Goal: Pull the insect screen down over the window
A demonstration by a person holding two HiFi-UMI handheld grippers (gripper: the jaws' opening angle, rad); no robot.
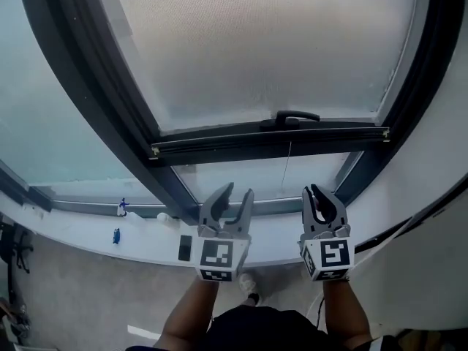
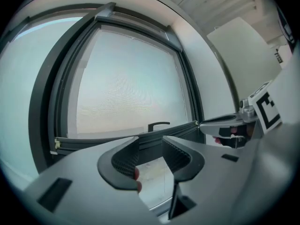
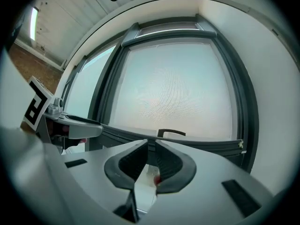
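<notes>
Insect screen: the mesh (image 1: 256, 50) covers the upper and larger part of the window. Its bottom bar (image 1: 270, 143) hangs level across the frame, well above the sill (image 1: 88, 229).
Uncovered part: a strip of bare glass (image 1: 248, 178) remains between the bar and the sill.
Grip points: a dark handle (image 1: 296, 117) sits on top of the bar near its middle, and a thin pull cord (image 1: 287, 168) hangs below it.
Left tool: our left tool (image 1: 238, 194) is partly open with nothing between its jaws. It is held short of the bar and below it.
Right tool: our right tool (image 1: 314, 194) is almost closed, with only a slim gap at the tips. It is empty too, and touches neither cord nor handle.
Step in hand: we judge the pull part done, with no grip on the screen at this moment.
Next move: we need to open a tool, close it on the handle or cord, then draw straight down to the sill, keeping the bar level in its side tracks.
</notes>
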